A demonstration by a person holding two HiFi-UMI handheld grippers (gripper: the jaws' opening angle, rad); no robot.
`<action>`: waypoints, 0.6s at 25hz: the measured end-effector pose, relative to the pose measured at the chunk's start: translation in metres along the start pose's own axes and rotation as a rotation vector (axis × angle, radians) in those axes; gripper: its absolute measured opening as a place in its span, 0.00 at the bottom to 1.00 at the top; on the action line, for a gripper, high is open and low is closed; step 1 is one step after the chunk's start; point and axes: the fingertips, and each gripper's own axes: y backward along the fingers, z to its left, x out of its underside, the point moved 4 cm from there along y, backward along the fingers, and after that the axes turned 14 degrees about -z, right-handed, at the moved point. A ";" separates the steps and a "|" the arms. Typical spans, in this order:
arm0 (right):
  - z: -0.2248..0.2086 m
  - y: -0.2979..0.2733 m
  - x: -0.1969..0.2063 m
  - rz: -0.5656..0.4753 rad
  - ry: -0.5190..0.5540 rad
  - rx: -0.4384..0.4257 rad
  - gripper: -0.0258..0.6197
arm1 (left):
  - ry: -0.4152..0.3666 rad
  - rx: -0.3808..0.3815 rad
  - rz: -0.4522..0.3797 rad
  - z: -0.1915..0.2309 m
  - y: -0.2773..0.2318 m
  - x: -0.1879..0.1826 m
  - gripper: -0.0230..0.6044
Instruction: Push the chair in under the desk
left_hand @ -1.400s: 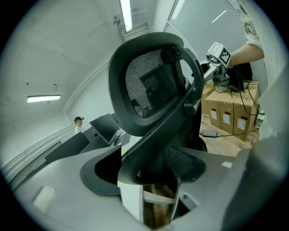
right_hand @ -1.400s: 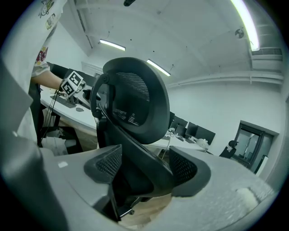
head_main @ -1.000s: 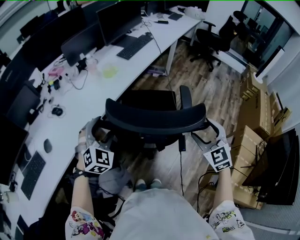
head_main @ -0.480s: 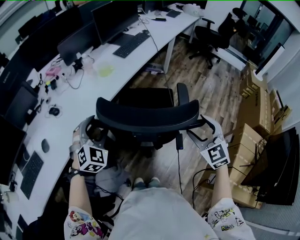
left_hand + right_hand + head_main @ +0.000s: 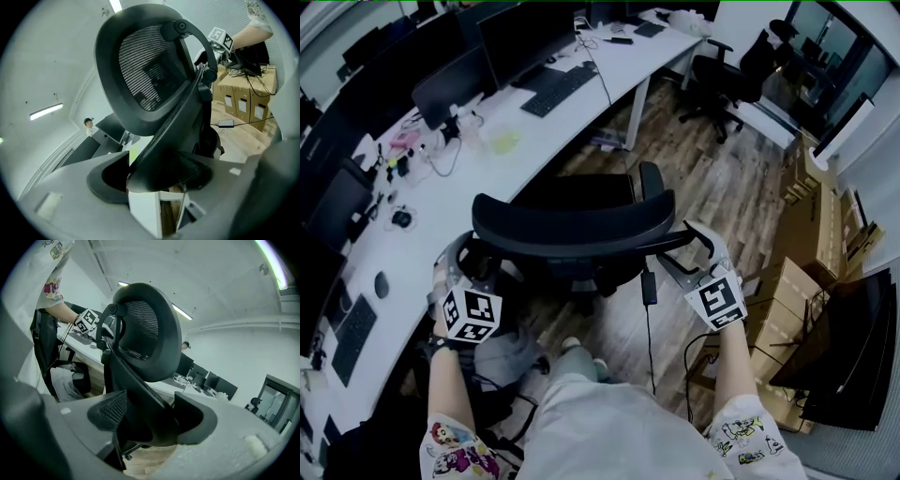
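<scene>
A black mesh-backed office chair (image 5: 572,225) stands on the wood floor beside the long white desk (image 5: 546,129), its seat partly under the desk edge. My left gripper (image 5: 478,261) is shut on the left side of the chair's back frame, and my right gripper (image 5: 689,246) is shut on the right side. In the left gripper view the chair's back (image 5: 154,79) rises between the jaws of the left gripper (image 5: 159,174). In the right gripper view the curved back (image 5: 150,338) is held the same way by the right gripper (image 5: 150,420).
Monitors (image 5: 450,84), a keyboard (image 5: 562,89) and small items lie on the desk. A second black chair (image 5: 722,70) stands far right. Cardboard boxes (image 5: 787,291) and a dark screen (image 5: 853,337) are at my right. A cable (image 5: 649,323) hangs behind the chair.
The chair and both grippers have shifted left and a little forward toward the desk. Both grippers keep their hold on the back frame.
</scene>
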 end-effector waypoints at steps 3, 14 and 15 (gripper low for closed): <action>-0.009 -0.010 0.004 -0.010 0.005 -0.013 0.53 | 0.006 -0.001 0.015 0.002 -0.006 0.002 0.53; -0.050 -0.051 0.018 -0.046 0.006 -0.045 0.54 | 0.032 -0.062 0.047 0.013 -0.031 -0.002 0.52; -0.053 -0.054 0.020 -0.048 0.007 -0.052 0.54 | 0.032 -0.064 0.047 0.014 -0.034 -0.003 0.52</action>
